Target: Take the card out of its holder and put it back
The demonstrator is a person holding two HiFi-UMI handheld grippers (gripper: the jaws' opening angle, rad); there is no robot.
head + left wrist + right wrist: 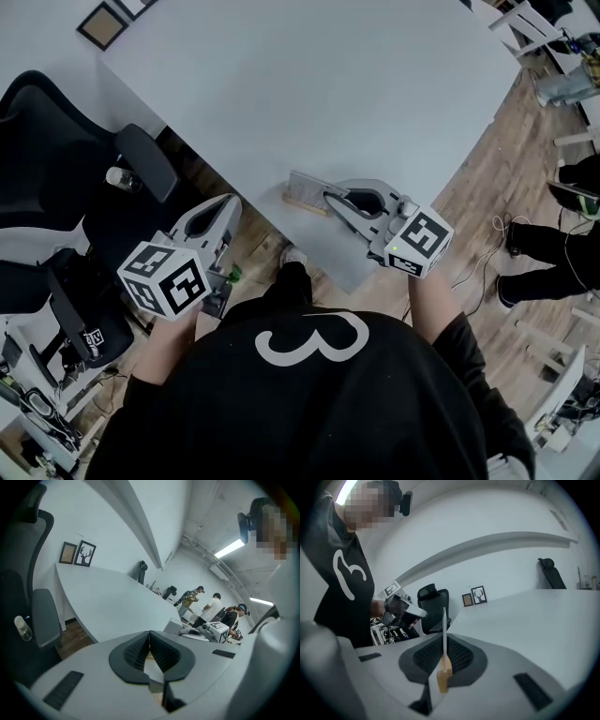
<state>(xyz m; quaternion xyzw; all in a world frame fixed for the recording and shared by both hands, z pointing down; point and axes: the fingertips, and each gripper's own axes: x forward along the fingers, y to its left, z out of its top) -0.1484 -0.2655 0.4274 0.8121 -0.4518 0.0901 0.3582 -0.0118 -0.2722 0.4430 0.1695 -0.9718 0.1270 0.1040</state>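
At the bottom of the head view is the person's black shirt (309,403) with a white 3 on it. Just above it, at the lower left, the left claw (150,644) hangs over the wooden floor (487,187). Its two sides are pressed together with nothing between them. In the middle of the picture the right claw (444,656) is closed on the card (444,630). The card is thin and grey and stands up straight between the two dark pads. Its bottom end sits in the small wooden holder (443,679). The card and holder are at the near edge of the big pale worktop (328,94), which fills the top of the head view. A black chair (56,141) stands at the left side. Two picture frames (101,25) are in the upper left corner. Far off in the left gripper view, some people (213,606) stand past the worktop.
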